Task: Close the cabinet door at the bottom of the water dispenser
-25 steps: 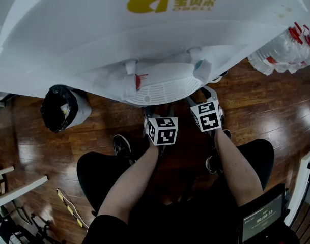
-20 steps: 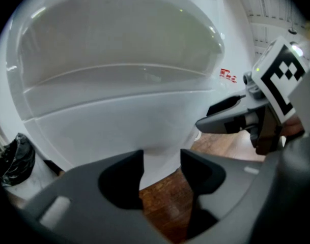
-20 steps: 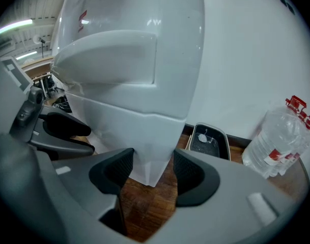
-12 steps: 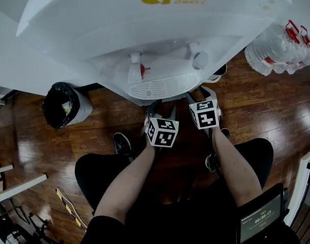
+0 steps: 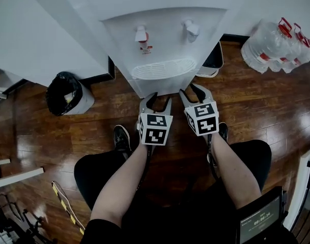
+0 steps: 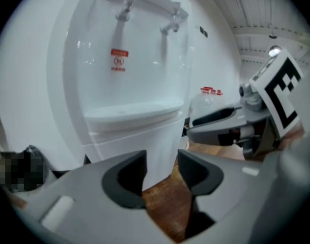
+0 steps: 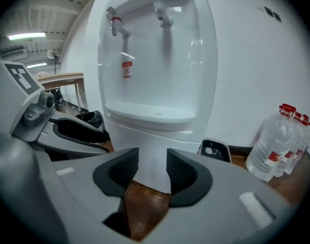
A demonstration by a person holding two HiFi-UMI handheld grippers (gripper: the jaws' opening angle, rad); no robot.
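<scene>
Dispenser, water: one, white, upright on wooden floor, with two taps; cabinet door at its foot, seemingly flush with the body, straight ahead of both grippers. Grippers: two, left gripper and right gripper side by side, each partly open, jaws just closing in, nothing between them, touching nothing. Extras: one black-lined bin at left, cluster of red-capped bottles at right, number unclear.
</scene>
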